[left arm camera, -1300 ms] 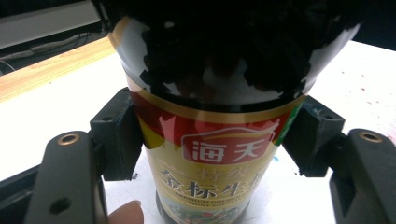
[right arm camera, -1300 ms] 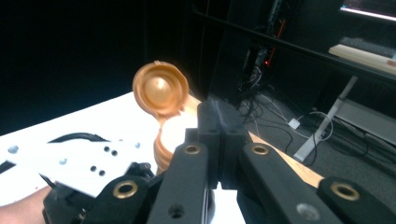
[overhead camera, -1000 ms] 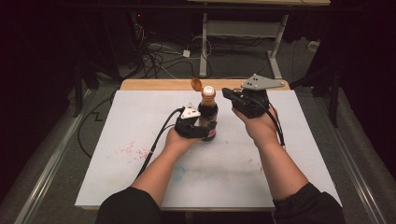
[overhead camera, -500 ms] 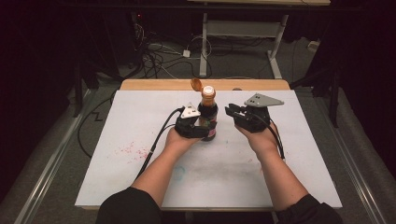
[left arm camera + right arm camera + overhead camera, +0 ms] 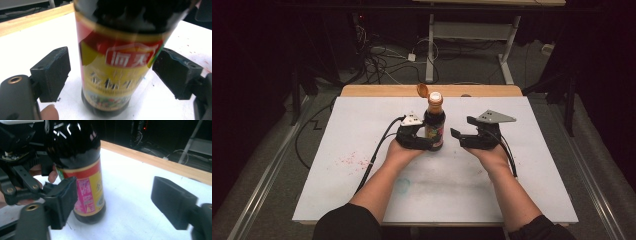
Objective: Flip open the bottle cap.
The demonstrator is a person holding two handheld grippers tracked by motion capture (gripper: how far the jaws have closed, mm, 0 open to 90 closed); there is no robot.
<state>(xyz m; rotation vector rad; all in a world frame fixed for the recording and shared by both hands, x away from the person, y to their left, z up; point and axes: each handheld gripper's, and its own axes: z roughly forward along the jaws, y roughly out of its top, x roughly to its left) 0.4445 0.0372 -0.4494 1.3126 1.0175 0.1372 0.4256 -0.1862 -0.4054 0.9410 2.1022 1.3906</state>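
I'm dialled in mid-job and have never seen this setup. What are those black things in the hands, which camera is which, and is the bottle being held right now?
There is no robot arm here. A person holds a two-jaw tool in each hand: the left gripper and the right gripper. The wide picture comes from a fixed camera above the person, looking forward and down on the white table. The other two pictures come from cameras riding on each gripper, looking along its black jaws.

One thing stands on the table: a dark sauce bottle, upright, with its orange flip cap swung open.

Nothing is held. In the left gripper view the bottle stands between the jaws, with a gap showing on both sides. The right gripper's jaws stand wide, beside the bottle. Both pairs of jaws have just been opening.
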